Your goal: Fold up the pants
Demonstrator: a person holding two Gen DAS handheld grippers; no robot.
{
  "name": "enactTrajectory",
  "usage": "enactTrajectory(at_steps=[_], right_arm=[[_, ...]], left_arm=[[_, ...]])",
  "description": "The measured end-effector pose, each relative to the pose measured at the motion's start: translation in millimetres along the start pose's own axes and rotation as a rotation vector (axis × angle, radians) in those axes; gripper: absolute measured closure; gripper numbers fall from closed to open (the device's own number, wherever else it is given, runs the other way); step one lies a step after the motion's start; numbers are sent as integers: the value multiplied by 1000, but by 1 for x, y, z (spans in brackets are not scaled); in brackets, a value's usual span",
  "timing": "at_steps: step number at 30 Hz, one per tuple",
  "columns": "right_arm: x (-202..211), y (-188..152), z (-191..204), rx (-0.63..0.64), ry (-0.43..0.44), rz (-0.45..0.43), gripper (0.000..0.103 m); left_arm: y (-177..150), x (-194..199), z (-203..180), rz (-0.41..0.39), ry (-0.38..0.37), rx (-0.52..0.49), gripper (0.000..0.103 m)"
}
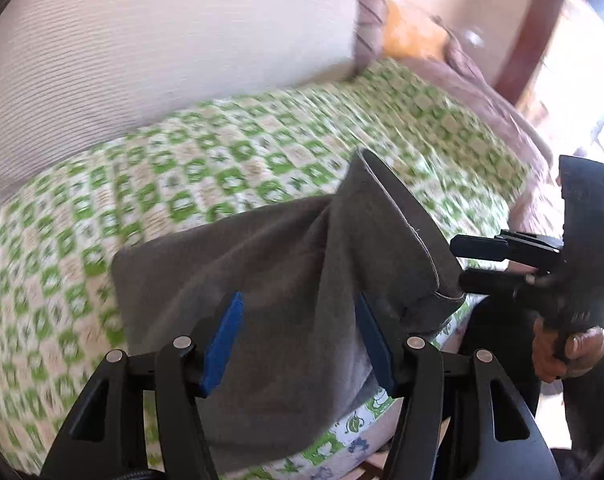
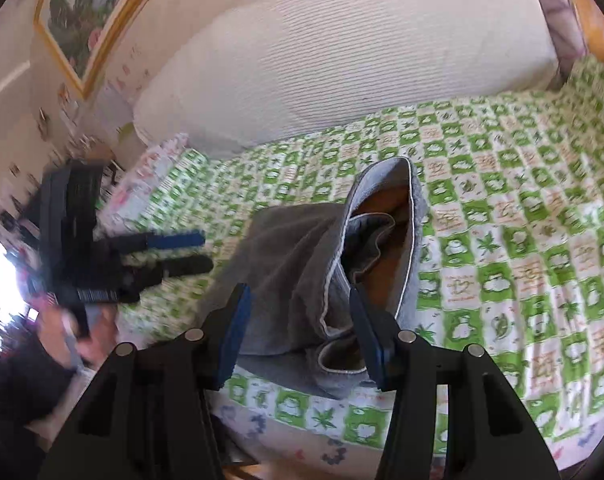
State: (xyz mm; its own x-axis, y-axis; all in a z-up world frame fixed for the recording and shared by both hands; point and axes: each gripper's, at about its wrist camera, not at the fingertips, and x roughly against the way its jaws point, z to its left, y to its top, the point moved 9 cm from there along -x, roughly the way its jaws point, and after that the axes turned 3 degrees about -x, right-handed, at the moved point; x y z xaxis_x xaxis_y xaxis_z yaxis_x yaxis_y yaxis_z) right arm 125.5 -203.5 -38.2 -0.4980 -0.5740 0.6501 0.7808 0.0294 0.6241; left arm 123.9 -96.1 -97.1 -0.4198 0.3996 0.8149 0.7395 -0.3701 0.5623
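Soft grey pants (image 1: 269, 280) are lying partly folded on a bed (image 1: 221, 168) with a green patterned sheet, the waistband gaping open. Both the left gripper (image 1: 297, 344) and the right gripper (image 2: 297, 336) are hovering with jaws spread, pinching nothing. The limp, light cloth looks best taken at a hemmed edge; no containers are showing.

Grey pants (image 1: 261, 280) — folded bundle on the green-checked bedspread (image 1: 221, 160), one hemmed edge standing up. Left gripper (image 1: 297, 344) — blue pads spread, cloth lying between them, not pinched. Right gripper (image 1: 478, 264) at right, held in a hand (image 1: 570, 352). White striped bolster (image 1: 141, 52) behind
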Motion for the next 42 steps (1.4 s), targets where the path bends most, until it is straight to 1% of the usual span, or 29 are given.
enactTrajectory(at_steps=[2, 7, 10, 11, 12, 13, 14, 15, 17, 20, 23, 24, 26, 27, 28, 29, 31, 33, 34, 35, 36, 37, 38, 40, 42], right_arm=[[-5, -4, -1, 30, -54, 6, 50], [-17, -12, 0, 55, -64, 27, 50], [-26, -16, 0, 66, -70, 37, 50], [-29, -18, -1, 67, -71, 46, 52], [-33, -20, -2, 68, -79, 57, 56], [-37, -22, -5, 72, -95, 67, 72], [-39, -25, -6, 73, -101, 75, 93], [-40, -27, -9, 66, -101, 83, 97], [-35, -30, -14, 41, -84, 79, 97], [-20, -30, -18, 29, -82, 66, 97], [6, -28, -24, 12, -86, 40, 98], [13, -31, -29, -3, -89, 39, 98], [12, -40, -39, -37, -100, 61, 98], [4, -47, -47, -74, -107, 85, 98], [-8, -58, -57, -103, -134, 120, 98], [-15, -64, -64, -114, -161, 136, 98], [-29, -71, -75, -154, -193, 156, 98], [-28, -65, -77, -173, -194, 139, 97], [-29, -63, -77, -173, -194, 145, 95], [-28, -62, -77, -174, -196, 144, 89], [-25, -61, -77, -177, -194, 136, 85], [-22, -60, -77, -178, -191, 134, 76], [-18, -59, -78, -180, -198, 127, 64], [-10, -57, -78, -182, -207, 104, 54], [-2, -52, -74, -189, -191, 80, 54]], left_arm=[[11, -17, -2, 34, -18, -39, 44], [25, -48, 11, 106, -10, -55, 44], [31, -62, 7, 133, -27, -70, 44], [32, -64, 5, 138, -28, -73, 44], [33, -68, 2, 146, -33, -80, 44], [33, -73, -3, 153, -38, -85, 44], [33, -76, -6, 156, -42, -88, 44], [33, -81, -12, 163, -52, -93, 44], [34, -88, -19, 175, -66, -100, 44], [41, -97, -33, 187, -85, -114, 44], [51, -98, -51, 174, -136, -122, 44], [52, -103, -57, 172, -136, -128, 42], [50, -118, -61, 201, -108, -150, 38], [46, -131, -60, 222, -83, -153, 38], [44, -138, -60, 231, -74, -148, 38], [41, -145, -59, 238, -61, -144, 37], [41, -150, -60, 235, -28, -155, 37], [43, -145, -60, 226, -28, -148, 37], [43, -138, -58, 219, -42, -134, 37], [43, -134, -57, 214, -49, -126, 37], [42, -127, -54, 204, -57, -113, 37], [41, -120, -51, 195, -64, -98, 37], [39, -112, -46, 186, -62, -83, 37], [33, -93, -33, 157, -46, -57, 38], [26, -82, -28, 142, -44, -32, 38]])
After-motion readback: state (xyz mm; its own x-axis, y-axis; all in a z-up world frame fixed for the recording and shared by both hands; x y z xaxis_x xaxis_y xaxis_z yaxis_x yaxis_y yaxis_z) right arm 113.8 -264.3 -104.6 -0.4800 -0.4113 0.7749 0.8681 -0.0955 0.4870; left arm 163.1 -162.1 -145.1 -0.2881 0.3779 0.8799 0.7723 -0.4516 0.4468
